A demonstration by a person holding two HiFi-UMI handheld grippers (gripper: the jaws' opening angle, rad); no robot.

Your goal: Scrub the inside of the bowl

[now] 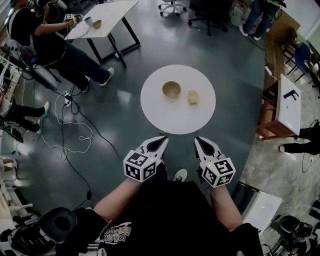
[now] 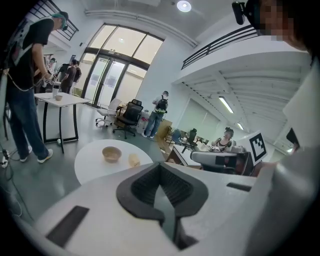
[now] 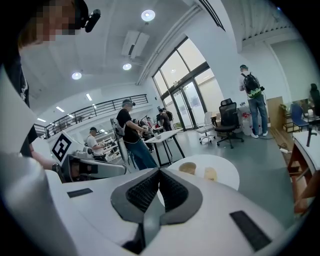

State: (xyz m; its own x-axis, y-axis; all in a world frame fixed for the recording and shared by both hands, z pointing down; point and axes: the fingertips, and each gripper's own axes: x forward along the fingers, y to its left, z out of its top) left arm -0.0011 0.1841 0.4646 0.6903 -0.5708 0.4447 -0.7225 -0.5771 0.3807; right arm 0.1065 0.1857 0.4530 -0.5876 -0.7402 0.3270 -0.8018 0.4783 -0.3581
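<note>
Seemingly empty bowl point(image 1: 171, 89) lies well beyond left gripper's point(image 1: 164, 139) and right gripper's point(image 1: 196, 139) fingers point(image 1: 156, 145).

Open lab hall: work tables point(image 1: 105, 17), office chairs point(image 1: 172, 7), mezzanine railing point(image 2: 220, 44).

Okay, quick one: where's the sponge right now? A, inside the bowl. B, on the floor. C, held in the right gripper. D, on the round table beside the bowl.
D: the sponge lies on the white round table just right of the bowl, not touching it, while the left gripper and right gripper are shut and empty.
</note>
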